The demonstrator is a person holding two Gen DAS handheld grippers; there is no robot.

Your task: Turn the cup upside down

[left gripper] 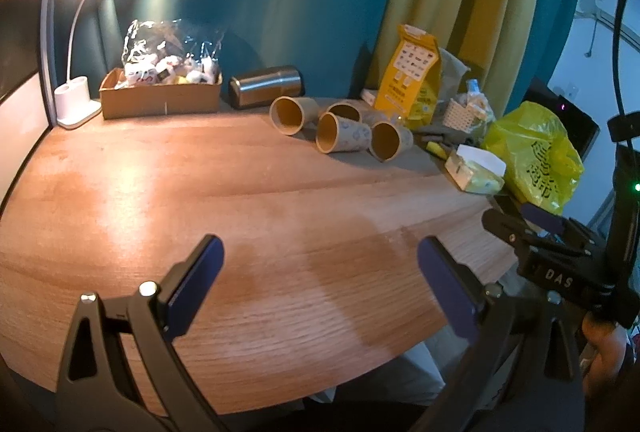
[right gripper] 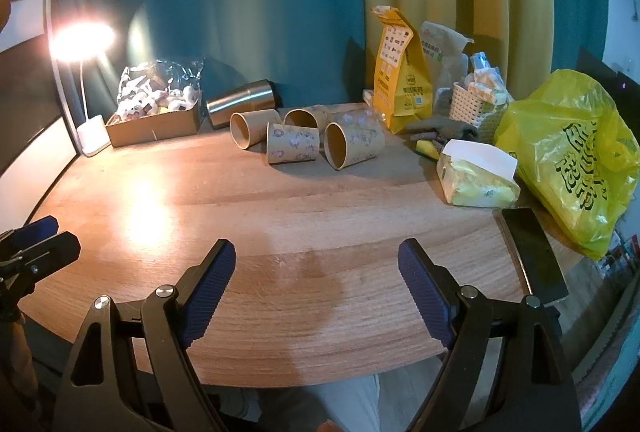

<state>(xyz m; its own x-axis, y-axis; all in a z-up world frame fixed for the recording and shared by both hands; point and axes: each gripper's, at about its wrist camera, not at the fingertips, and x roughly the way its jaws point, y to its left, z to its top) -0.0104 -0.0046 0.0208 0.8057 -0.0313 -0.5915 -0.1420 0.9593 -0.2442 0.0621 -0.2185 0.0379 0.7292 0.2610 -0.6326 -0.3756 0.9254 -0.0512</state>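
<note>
Several brown paper cups lie on their sides in a cluster at the back of the wooden table (left gripper: 200,192): one far left (left gripper: 289,114), one in the middle (left gripper: 340,137), one right (left gripper: 389,141). In the right wrist view they show as a left cup (right gripper: 250,128), a middle cup (right gripper: 292,148) and a right cup (right gripper: 350,145). A steel tumbler (left gripper: 266,86) (right gripper: 240,106) lies on its side behind them. My left gripper (left gripper: 320,272) is open and empty over the near table edge. My right gripper (right gripper: 316,280) is open and empty, also near the front edge.
A cardboard box of wrapped snacks (left gripper: 160,92) and a lit desk lamp (left gripper: 78,104) stand back left. A yellow paper bag (right gripper: 400,72), a white basket (right gripper: 476,108), a tissue pack (right gripper: 476,176), a yellow plastic bag (right gripper: 572,160) and a black phone (right gripper: 534,256) crowd the right side.
</note>
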